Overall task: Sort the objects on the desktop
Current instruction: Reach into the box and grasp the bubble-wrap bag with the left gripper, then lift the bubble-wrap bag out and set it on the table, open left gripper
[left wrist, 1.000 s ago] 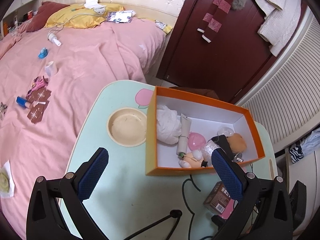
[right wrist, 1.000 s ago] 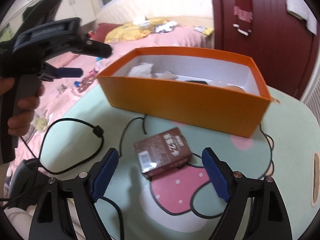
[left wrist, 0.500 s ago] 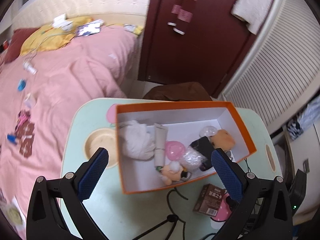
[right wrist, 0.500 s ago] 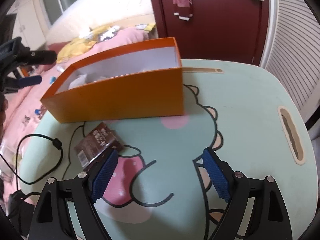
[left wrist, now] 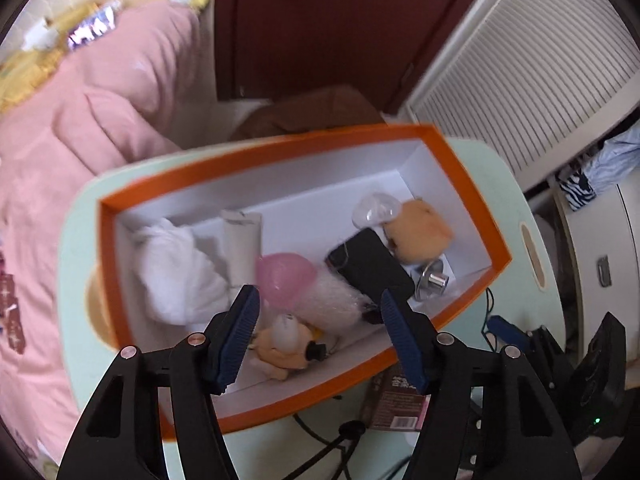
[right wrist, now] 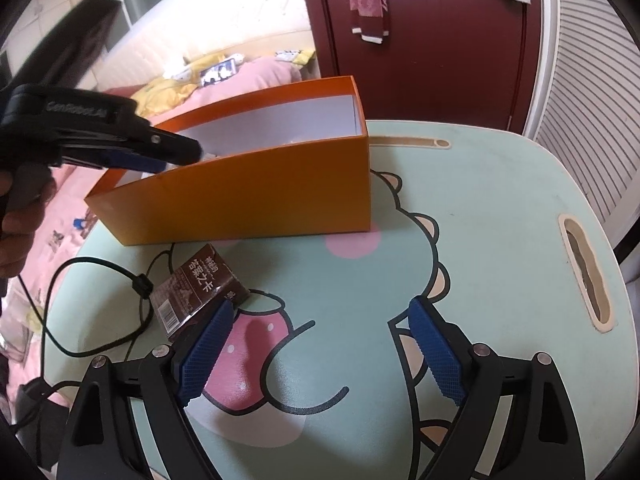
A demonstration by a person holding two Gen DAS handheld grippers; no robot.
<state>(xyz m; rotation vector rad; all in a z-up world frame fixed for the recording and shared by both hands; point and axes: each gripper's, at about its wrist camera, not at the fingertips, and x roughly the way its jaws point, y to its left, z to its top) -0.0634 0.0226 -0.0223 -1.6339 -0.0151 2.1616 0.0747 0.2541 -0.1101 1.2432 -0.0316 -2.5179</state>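
An orange box (left wrist: 468,184) with a white inside stands on the mint-green table (right wrist: 480,208). It holds a white cloth (left wrist: 176,272), a white tube (left wrist: 240,240), a pink round piece (left wrist: 284,276), a bubble-wrap bundle (left wrist: 336,300), a black case (left wrist: 368,264), an orange plush (left wrist: 420,232) and a small plush toy (left wrist: 284,344). My left gripper (left wrist: 318,304) hangs over the box's near side, jaws closing, pads touching nothing. In the right wrist view the left gripper (right wrist: 176,158) reaches over the orange box (right wrist: 248,196). My right gripper (right wrist: 320,308) is opening over bare table, a brown card box (right wrist: 196,292) beside its left finger.
A black cable (right wrist: 100,272) loops on the table left of the brown card box (left wrist: 396,404). A cream bowl (left wrist: 94,308) peeks out left of the orange box. The table has a handle slot (right wrist: 588,276) at right. A pink bed, dark red door and white louvred panel surround it.
My left gripper has swung over the orange box and come closer to its contents, and its jaws have narrowed. My right gripper turned right, off the brown card box, then held still.
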